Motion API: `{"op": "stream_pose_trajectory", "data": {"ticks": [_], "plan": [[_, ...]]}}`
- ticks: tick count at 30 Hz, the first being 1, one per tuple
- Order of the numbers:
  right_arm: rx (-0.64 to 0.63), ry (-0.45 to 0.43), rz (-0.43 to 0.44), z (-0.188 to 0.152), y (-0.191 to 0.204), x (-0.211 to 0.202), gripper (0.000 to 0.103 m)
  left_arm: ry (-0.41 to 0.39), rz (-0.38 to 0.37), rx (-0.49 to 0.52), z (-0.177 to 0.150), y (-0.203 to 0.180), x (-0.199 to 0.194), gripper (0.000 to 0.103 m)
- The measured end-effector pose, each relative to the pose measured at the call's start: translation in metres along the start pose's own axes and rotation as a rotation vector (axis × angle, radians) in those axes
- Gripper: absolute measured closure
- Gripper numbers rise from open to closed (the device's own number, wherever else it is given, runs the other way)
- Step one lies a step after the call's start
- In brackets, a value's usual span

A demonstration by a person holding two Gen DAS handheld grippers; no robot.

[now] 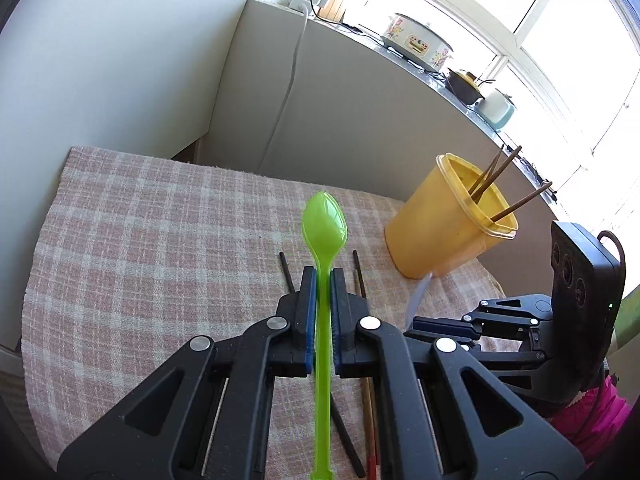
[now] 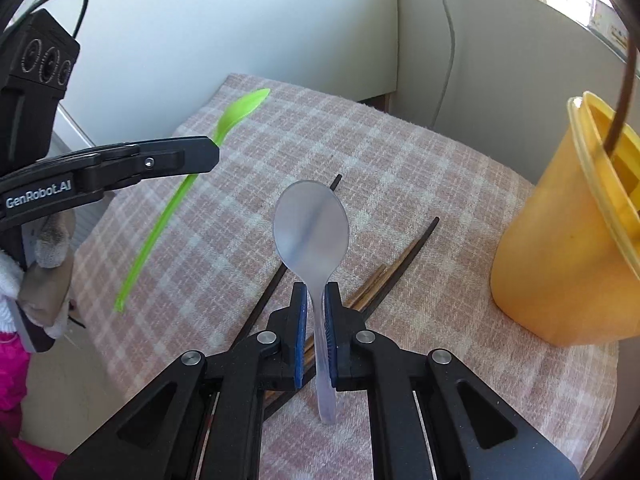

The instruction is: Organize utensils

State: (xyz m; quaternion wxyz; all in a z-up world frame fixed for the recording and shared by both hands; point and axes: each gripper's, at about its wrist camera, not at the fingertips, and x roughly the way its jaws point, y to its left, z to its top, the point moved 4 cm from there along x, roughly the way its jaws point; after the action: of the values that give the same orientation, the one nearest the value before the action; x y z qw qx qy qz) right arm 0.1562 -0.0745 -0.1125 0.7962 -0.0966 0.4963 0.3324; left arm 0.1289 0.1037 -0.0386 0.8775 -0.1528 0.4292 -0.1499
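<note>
A bright lime-green plastic spoon and a pale, translucent grey-lilac spoon with a darker streak down its bowl. Both hand-held grippers, left and right, are black with blue pads. The cloth beneath is a faded pink-and-cream plaid. A mustard-yellow tub holds dark brown chopsticks; loose chopsticks on the cloth look dark brown to tan, one possibly red-tipped. Magenta fabric shows at the edge.
</note>
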Motion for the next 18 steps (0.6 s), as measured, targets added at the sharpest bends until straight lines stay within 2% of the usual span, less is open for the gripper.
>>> {"op": "stream_pose_trajectory", "data": {"ticks": [4, 7, 10, 13, 18], "plan": [[0.041, -0.105, 0.014, -0.009, -0.004, -0.037, 0.097, -0.04, -0.051, 0.009, 0.006, -0.022, 0.021, 0.099], [0.065, -0.172, -0.002, -0.017, -0.012, -0.061, 0.103, -0.07, -0.082, 0.023, 0.017, -0.043, 0.028, 0.099], [0.085, -0.229, -0.02, -0.016, -0.021, -0.079, 0.103, -0.093, -0.088, 0.05, 0.024, -0.057, 0.031, 0.099], [0.108, -0.262, -0.037, -0.017, -0.03, -0.088, 0.103, -0.097, -0.115, 0.04, 0.029, -0.064, 0.038, 0.099], [0.134, -0.283, -0.021, -0.019, -0.038, -0.098, 0.103, -0.102, -0.114, 0.061, 0.033, -0.074, 0.04, 0.099]]}}
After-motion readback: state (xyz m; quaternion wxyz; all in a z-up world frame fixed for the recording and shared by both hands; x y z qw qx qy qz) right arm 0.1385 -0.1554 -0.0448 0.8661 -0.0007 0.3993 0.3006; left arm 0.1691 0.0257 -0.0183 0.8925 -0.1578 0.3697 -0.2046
